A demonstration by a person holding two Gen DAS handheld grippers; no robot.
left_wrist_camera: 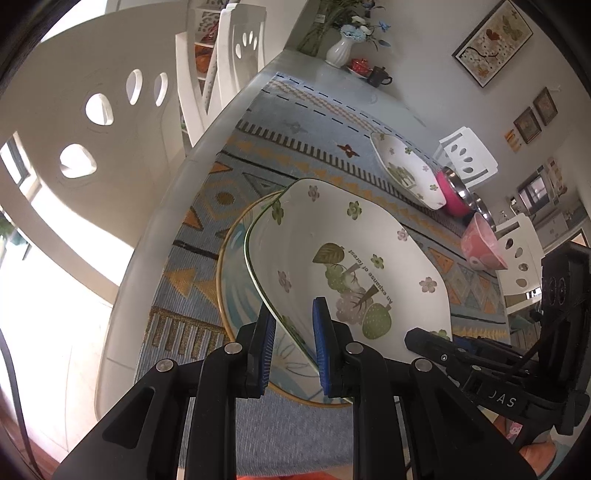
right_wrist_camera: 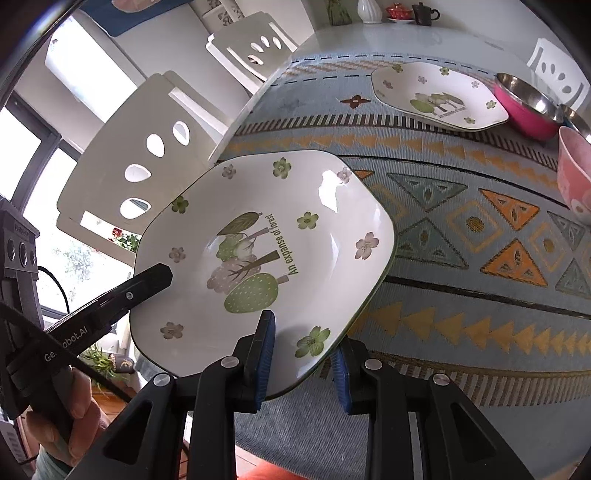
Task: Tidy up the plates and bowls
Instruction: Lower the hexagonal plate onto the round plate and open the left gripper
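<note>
A white square plate with green flowers and a forest print (left_wrist_camera: 343, 258) (right_wrist_camera: 266, 251) is held tilted above the table. My left gripper (left_wrist_camera: 295, 343) is shut on its near rim. My right gripper (right_wrist_camera: 303, 354) is shut on another edge of the same plate; it also shows at the right of the left wrist view (left_wrist_camera: 436, 343). Under the plate lies a round plate with a gold rim (left_wrist_camera: 236, 295). A second white flowered plate (left_wrist_camera: 406, 170) (right_wrist_camera: 439, 96) lies farther on the table. Beside it stand a pink steel-lined bowl (left_wrist_camera: 456, 195) (right_wrist_camera: 524, 107) and a pink patterned bowl (left_wrist_camera: 480, 243) (right_wrist_camera: 574, 181).
A patterned blue and orange cloth (right_wrist_camera: 461, 236) covers the table. White chairs (left_wrist_camera: 92, 122) (right_wrist_camera: 155, 147) stand along the left edge. A white vase with flowers (left_wrist_camera: 341, 48), a red dish and a dark teapot (right_wrist_camera: 424, 13) stand at the far end.
</note>
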